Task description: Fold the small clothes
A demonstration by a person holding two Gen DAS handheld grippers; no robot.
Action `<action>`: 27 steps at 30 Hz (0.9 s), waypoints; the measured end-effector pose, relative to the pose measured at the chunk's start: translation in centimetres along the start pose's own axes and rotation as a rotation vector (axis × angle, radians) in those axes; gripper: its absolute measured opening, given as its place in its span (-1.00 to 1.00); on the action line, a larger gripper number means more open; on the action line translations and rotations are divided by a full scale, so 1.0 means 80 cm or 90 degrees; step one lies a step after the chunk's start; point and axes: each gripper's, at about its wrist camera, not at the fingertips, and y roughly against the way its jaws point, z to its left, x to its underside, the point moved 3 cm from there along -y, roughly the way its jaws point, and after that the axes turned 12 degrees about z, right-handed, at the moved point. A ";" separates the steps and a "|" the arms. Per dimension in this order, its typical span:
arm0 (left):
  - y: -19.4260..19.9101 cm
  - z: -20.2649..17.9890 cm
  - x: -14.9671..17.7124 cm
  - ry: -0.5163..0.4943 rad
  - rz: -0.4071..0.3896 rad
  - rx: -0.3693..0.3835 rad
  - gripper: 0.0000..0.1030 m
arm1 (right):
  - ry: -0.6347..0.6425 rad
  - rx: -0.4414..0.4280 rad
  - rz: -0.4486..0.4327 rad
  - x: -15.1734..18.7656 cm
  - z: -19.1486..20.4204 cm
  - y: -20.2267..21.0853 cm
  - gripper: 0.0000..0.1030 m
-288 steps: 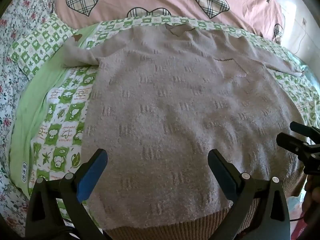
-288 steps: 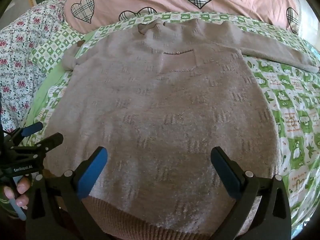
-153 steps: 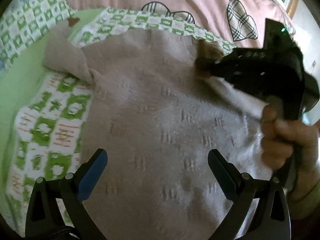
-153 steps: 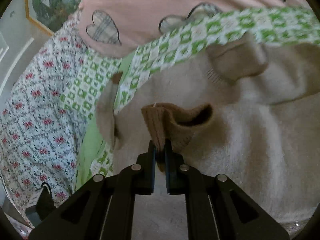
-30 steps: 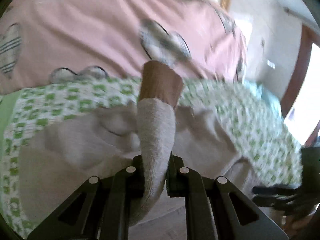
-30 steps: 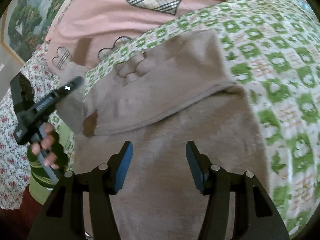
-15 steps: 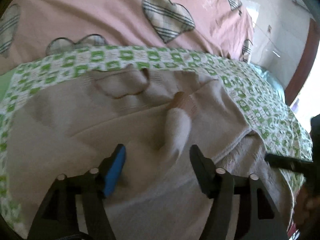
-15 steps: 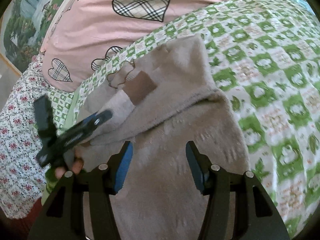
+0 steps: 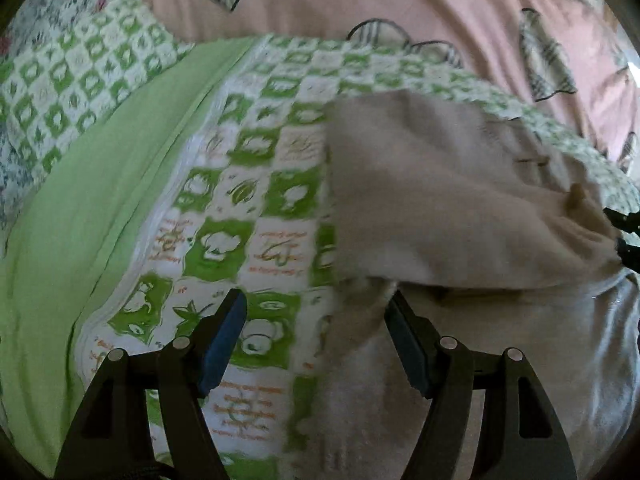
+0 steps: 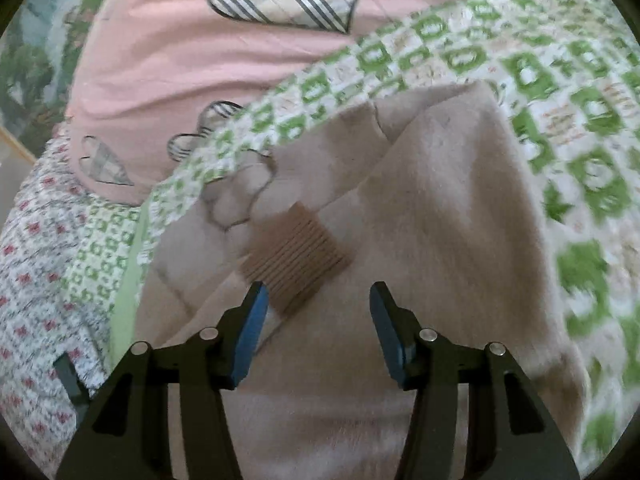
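Observation:
A beige knit sweater (image 9: 460,208) lies on the green-and-white checked bedspread (image 9: 224,208), with both sleeves folded in over its chest. In the right wrist view the sweater (image 10: 440,208) shows a brown ribbed cuff (image 10: 298,258) lying across its middle near the neckline. My left gripper (image 9: 316,340) is open and empty, low over the sweater's left edge. My right gripper (image 10: 316,328) is open and empty, just short of the ribbed cuff. The right gripper's tip shows at the right edge of the left wrist view (image 9: 628,236).
A pink quilt with plaid hearts (image 10: 200,60) lies beyond the sweater. A plain green sheet (image 9: 88,208) runs along the left. A floral sheet (image 10: 36,272) lies further left. A small dark part of the left gripper (image 10: 70,376) shows at lower left.
My left gripper let go of the left sleeve, which now lies across the chest, and swung left to the sweater's edge. My right gripper moved closer to the cuff.

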 end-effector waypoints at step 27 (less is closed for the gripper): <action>-0.003 0.002 0.003 0.083 0.019 0.043 0.12 | -0.052 0.005 -0.072 0.060 -0.045 0.087 -0.87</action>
